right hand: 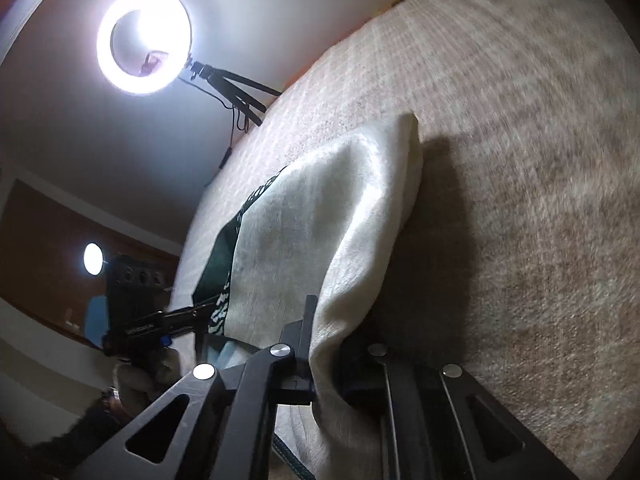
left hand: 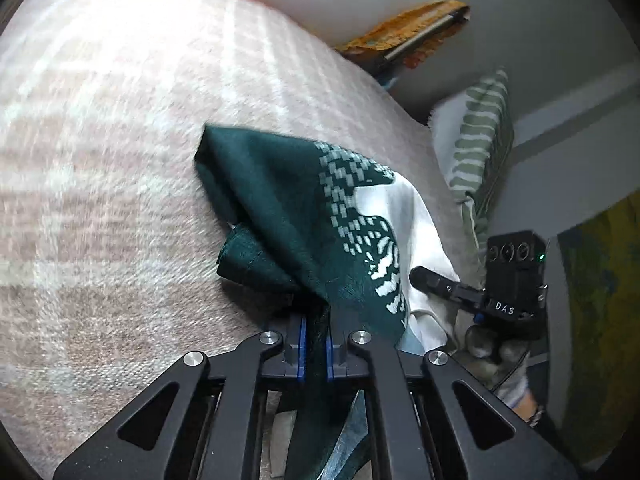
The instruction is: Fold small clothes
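Note:
A small garment (left hand: 288, 200), dark green with a white patterned half, lies bunched on the pinkish blanket (left hand: 120, 120) of a bed. My left gripper (left hand: 316, 332) is shut on a fold of its green cloth, which hangs down between the blue pads. In the right wrist view the white side of the garment (right hand: 320, 220) rises like a tent from my right gripper (right hand: 326, 356), which is shut on its edge. The other gripper's camera housing (left hand: 516, 268) shows at the garment's right edge, and the left one's housing (right hand: 132, 300) appears at the lower left.
A lit ring light (right hand: 144, 40) on a tripod stands beyond the bed's left edge. A green-striped pillow (left hand: 484, 136) and an orange cloth bundle (left hand: 412, 28) lie at the bed's far right side. A gloved hand (left hand: 492, 344) holds the right gripper. The blanket (right hand: 520, 200) stretches wide to the right.

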`<state>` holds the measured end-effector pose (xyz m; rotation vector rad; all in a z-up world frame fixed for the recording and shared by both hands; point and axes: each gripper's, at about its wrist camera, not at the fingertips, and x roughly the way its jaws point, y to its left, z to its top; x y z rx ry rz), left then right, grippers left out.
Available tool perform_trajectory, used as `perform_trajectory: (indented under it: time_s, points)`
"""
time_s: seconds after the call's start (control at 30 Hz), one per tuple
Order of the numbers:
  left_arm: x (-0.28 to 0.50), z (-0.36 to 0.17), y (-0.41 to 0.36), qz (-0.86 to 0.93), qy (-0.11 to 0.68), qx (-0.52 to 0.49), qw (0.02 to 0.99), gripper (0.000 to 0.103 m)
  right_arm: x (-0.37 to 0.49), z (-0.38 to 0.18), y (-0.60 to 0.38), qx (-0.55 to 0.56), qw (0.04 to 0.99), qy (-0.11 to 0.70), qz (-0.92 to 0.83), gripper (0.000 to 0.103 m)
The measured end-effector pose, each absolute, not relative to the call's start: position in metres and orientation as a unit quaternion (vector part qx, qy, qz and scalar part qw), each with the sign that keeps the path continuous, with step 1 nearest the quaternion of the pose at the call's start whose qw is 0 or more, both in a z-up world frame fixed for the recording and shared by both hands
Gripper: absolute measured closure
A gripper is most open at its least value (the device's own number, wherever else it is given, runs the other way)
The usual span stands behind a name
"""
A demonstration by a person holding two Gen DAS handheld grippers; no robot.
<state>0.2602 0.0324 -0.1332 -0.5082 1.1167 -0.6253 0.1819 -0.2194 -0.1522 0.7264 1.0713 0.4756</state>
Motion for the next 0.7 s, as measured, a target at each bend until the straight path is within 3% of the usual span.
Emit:
perform_trajectory:
  time_s: [0.27, 0.7]
  points:
    - [0.252, -0.109, 0.024, -0.298, 0.478, -0.191, 0.804, 0.1, 0.181, -0.106, -0.199, 0.265, 0.816, 0.466, 0.216, 0.099]
    - [0.261, -0.084, 0.023, -0.306, 0.456, -0.186, 0.815, 0.101, 0.18, -0.081, -0.218, 0.241, 0.839, 0.451, 0.186, 0.099]
